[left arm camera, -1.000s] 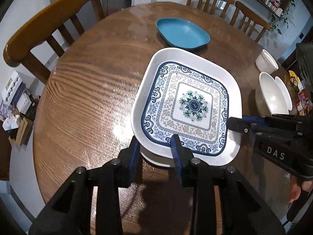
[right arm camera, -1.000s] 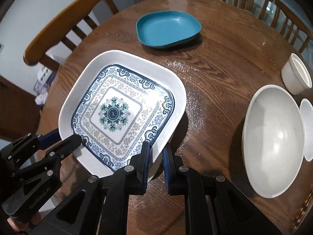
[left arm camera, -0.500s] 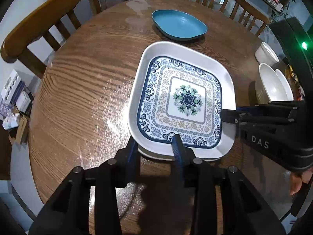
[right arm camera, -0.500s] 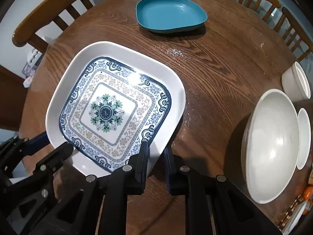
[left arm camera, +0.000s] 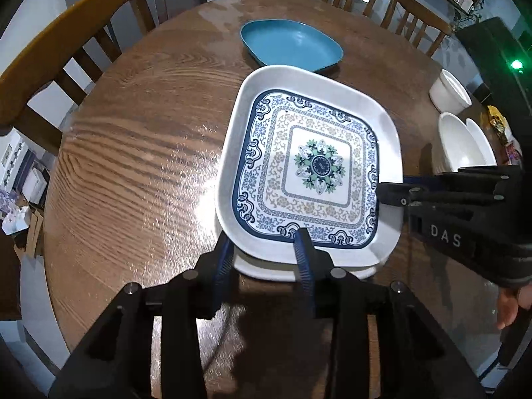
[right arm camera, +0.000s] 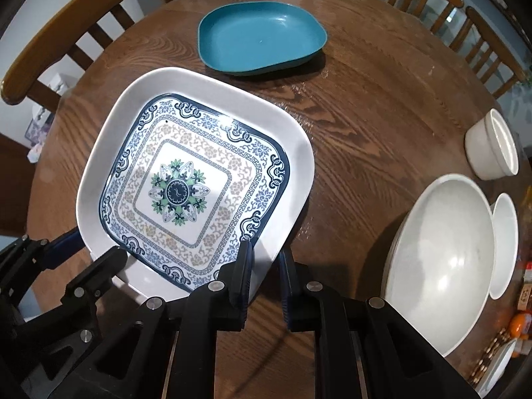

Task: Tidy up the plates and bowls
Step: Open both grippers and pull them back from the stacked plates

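A square white plate with a blue floral pattern (left arm camera: pixel 312 173) (right arm camera: pixel 186 183) is held over the round wooden table (left arm camera: pixel 133 153). My left gripper (left arm camera: pixel 264 249) is shut on the plate's near rim, one finger above and one below. My right gripper (right arm camera: pixel 264 259) is shut on the plate's right corner; it also shows in the left wrist view (left arm camera: pixel 392 193). A second white plate (left arm camera: pixel 266 271) lies just beneath the patterned one. A teal plate (left arm camera: pixel 292 45) (right arm camera: pixel 259 36) sits farther back.
A large white bowl (right arm camera: pixel 439 259), a small white dish (right arm camera: pixel 505 242) and a white cup (right arm camera: pixel 492 146) stand at the table's right. Wooden chairs (left arm camera: pixel 63 43) ring the table. Snack packets (right arm camera: pixel 518 326) lie at the far right edge.
Both grippers have carried the patterned plate a little away from the teal plate toward me and lifted it; a second white plate now shows beneath its near edge.
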`<state>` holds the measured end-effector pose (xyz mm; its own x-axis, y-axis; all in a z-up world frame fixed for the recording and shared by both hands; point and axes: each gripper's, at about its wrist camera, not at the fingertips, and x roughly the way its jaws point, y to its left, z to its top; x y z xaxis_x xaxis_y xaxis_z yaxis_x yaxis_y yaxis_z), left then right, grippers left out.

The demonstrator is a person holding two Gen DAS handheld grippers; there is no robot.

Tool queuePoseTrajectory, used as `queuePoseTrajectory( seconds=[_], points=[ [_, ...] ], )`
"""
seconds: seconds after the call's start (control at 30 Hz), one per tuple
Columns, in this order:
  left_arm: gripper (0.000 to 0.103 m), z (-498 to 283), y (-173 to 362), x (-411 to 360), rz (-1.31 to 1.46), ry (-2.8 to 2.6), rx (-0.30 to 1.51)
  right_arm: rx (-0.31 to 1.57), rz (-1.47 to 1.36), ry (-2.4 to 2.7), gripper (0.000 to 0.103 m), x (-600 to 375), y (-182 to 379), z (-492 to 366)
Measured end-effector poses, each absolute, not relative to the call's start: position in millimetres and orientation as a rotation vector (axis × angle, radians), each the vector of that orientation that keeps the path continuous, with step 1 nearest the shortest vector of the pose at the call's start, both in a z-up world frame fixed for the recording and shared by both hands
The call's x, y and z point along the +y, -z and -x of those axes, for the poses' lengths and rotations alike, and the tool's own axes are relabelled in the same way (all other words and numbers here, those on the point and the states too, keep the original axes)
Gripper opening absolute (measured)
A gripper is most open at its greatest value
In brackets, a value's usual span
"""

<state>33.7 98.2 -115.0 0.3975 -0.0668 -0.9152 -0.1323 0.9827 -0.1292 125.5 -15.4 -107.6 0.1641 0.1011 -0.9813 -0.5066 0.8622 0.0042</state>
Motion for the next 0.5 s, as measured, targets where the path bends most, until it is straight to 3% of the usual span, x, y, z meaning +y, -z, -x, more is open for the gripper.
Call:
queuePoseTrajectory(
  seconds=[0.17,0.23,0.3,0.37,0.5],
  points=[
    [0.051,-21.2,114.7,96.5,0.181,-0.025,1.184,1.334,0.416,-0.455,0.018,-9.1,102.5,-127.3],
    [0.053,-16.2,114.6,97.3,0.172,-0.033,1.193,1.31,0.421,-0.449,0.03,-3.0,97.7,-131.6],
    [0.058,-15.2,109.8,96.6,0.172,-0.042,1.183,1.282,0.414,-0.45,0.033,-1.7,91.4,-133.2],
    [0.071,-12.7,102.6,98.6,0.163,-0.057,1.162,1.253,0.383,-0.454,0.033,-2.1,82.1,-132.2],
    [0.074,-10.2,87.8,105.9,0.159,-0.079,1.112,1.201,0.28,-0.472,0.033,-14.7,68.9,-131.2]
  ],
)
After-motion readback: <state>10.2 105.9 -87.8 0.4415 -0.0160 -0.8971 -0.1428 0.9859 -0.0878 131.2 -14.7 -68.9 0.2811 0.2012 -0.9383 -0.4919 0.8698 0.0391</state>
